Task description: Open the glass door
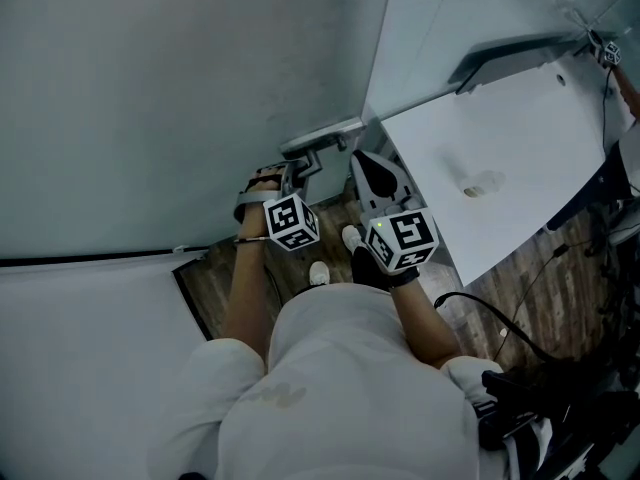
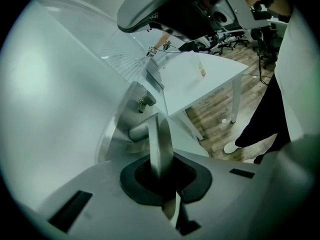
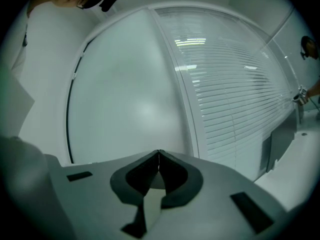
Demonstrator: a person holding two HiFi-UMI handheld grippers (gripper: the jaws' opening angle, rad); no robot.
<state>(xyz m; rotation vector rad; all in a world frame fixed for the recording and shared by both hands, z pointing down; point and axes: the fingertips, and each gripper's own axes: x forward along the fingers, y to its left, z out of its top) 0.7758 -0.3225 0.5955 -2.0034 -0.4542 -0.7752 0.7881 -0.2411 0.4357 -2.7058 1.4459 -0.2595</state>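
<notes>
Two grippers, both yours, sit side by side near the centre of the head view. Your left gripper (image 1: 302,173) is clamped tight on the silver metal lever door handle (image 1: 322,140). In the left gripper view the flat handle bar (image 2: 159,139) rises out of the closed dark pads of that left gripper (image 2: 160,176) toward 12 o'clock. At its top it bends to a round stub at 10 o'clock, which runs into a metal plate on the door. Your right gripper (image 1: 368,168) is just beside the left one, at its 3 o'clock. It does not touch the handle, and its jaws are pressed together with nothing between them (image 3: 159,156).

The large frosted glass door (image 1: 200,88) fills the head view from 9 to 12 o'clock, with the handle near its right edge. The right gripper view points straight at the same frosted pane (image 3: 130,99), with white slatted blinds (image 3: 240,94) at 2 o'clock. The left gripper view has the pane (image 2: 50,99) at 9 o'clock.

A white rectangular table (image 1: 500,148) lies at 2 o'clock in the head view and shows again behind the handle (image 2: 200,79). Brown wood-plank floor (image 1: 225,283) shows under your arms, with your white shoes (image 1: 320,273) on it. Whether the door is ajar — can't tell.
</notes>
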